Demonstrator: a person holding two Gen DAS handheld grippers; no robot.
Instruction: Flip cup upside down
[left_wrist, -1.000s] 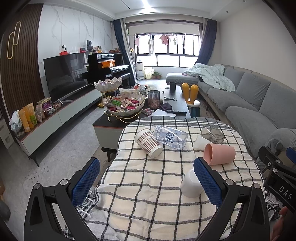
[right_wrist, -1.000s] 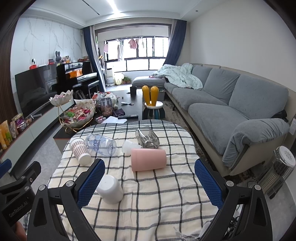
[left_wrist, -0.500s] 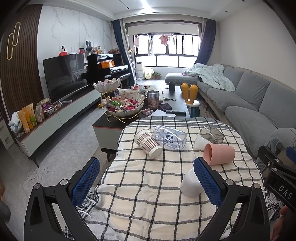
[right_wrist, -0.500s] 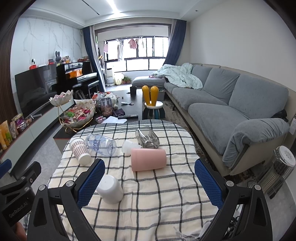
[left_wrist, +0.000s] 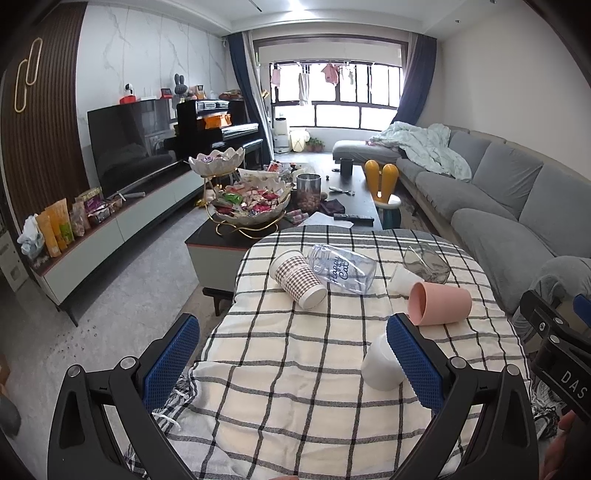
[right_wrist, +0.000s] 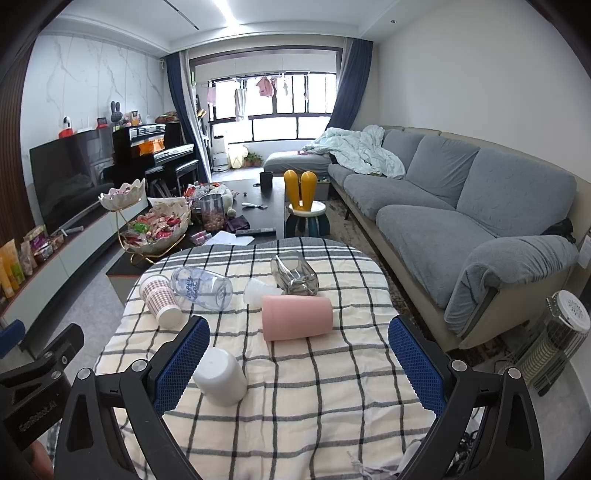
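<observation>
left gripper (left_wrist: 291, 358) hangs over the near-left edge of the bench (left_wrist: 295, 369), jaws wide apart, nothing between them. right gripper (right_wrist: 299, 363) over the near-right part, jaws likewise spread wide and holding nothing. checked cloth (right_wrist: 314, 387) covers the bench. six cups on it, all lying on their sides. white cup (right_wrist: 221, 373) nearest, just beside the right gripper's left pad in the right wrist view; in the left wrist view the same cup (left_wrist: 380, 365) sits partly behind the left gripper's right pad. cannot tell whether either pad touches it. pink cup (right_wrist: 297, 318) lies across the middle of the bench, mouth toward the left; seen also at (left_wrist: 439, 303). behind it a small clear cup (right_wrist: 258, 291), touching or just beside it, and a smoky glass (right_wrist: 293, 274) farther back. to the left a clear printed cup (right_wrist: 202, 288) lies against a brown-patterned paper cup (right_wrist: 159, 302), both well apart from the white one. beyond the bench a dark coffee table (right_wrist: 273, 206) with a tiered snack bowl (right_wrist: 157, 229); grey sofa (right_wrist: 461, 206) along the right wall.
</observation>
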